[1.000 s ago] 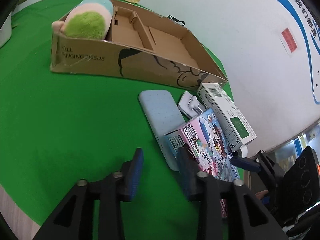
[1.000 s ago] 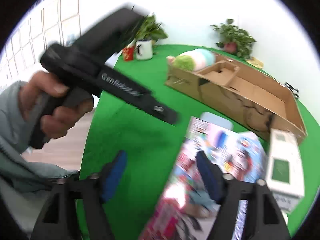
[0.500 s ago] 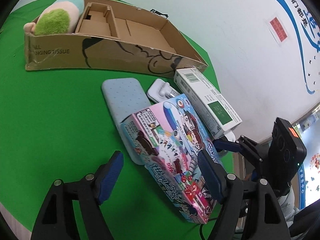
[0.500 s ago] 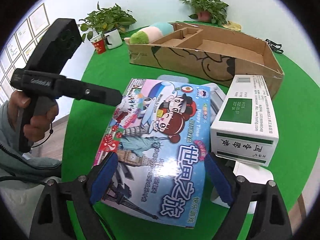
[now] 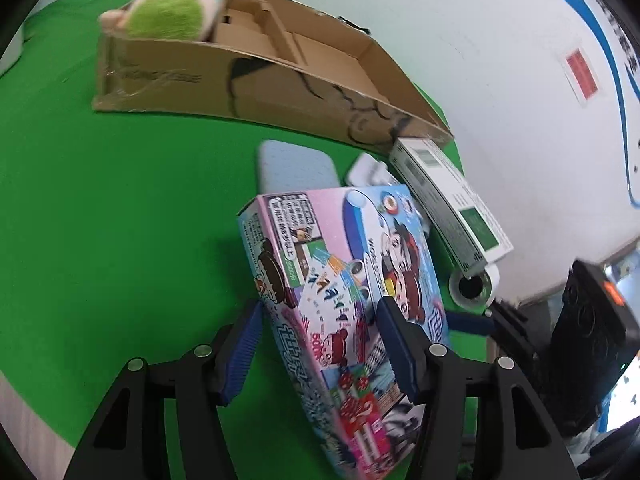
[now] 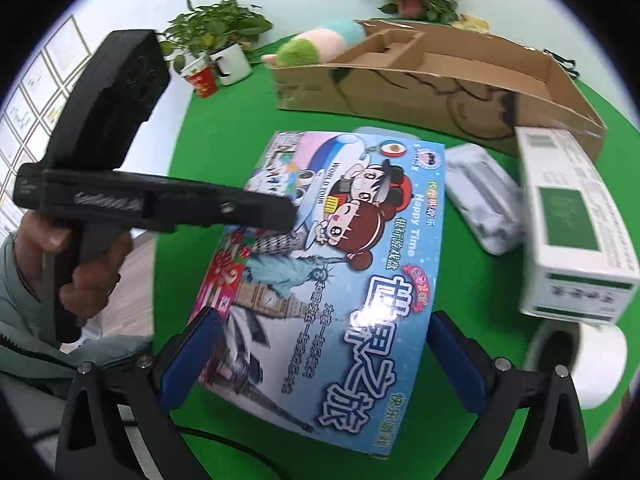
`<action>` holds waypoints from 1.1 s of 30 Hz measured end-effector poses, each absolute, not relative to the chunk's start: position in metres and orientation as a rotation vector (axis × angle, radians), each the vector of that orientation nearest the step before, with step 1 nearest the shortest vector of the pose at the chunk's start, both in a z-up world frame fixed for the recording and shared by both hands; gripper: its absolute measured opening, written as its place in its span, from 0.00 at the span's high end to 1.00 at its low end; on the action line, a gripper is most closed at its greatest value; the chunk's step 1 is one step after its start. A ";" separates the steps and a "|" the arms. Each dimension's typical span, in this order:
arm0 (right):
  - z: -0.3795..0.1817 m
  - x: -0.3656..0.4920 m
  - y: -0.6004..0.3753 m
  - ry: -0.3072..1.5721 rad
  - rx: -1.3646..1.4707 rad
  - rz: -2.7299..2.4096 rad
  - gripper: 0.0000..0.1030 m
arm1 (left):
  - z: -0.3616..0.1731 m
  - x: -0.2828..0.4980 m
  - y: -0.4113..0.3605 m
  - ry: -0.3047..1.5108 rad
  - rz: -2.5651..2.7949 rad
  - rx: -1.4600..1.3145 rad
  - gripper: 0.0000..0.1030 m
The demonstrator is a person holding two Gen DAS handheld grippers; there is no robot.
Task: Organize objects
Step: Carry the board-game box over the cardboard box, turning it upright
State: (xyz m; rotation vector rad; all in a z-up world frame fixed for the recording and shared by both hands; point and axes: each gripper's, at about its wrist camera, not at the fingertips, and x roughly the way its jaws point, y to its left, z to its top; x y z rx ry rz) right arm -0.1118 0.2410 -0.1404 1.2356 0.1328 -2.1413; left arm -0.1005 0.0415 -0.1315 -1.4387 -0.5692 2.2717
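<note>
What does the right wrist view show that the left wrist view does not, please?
Only the right wrist view shows two potted plants, a white mug, a red cup and the person's hand holding the left gripper's handle.

Only the left wrist view shows a red wall sign.

Both show the colourful game box between the gripper's fingers, the cardboard box with the plush toy, the white-and-green carton, the tape roll and the green tablecloth.

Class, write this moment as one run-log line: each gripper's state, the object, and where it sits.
left gripper: closing around game box | right gripper: opening, straddles box | box: tilted above green table, outside cardboard tray
</note>
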 end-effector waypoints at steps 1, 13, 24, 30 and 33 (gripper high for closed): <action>-0.140 -0.111 0.237 0.121 1.227 -2.130 0.01 | -0.133 -0.099 0.035 -0.594 2.266 -1.444 0.45; -0.148 -0.123 0.246 0.054 1.288 -2.221 0.27 | -0.146 -0.090 0.039 -0.632 2.160 -1.476 0.45; -0.130 -0.121 0.251 -0.027 1.192 -2.324 0.43 | -0.104 -0.090 0.040 -0.485 2.320 -1.336 0.45; -0.101 -0.125 0.257 -0.048 1.044 -2.417 0.45 | -0.068 -0.109 0.045 -0.451 2.380 -1.198 0.45; -0.085 -0.131 0.260 -0.020 0.975 -2.472 0.45 | -0.051 -0.121 0.050 -0.413 2.405 -1.139 0.45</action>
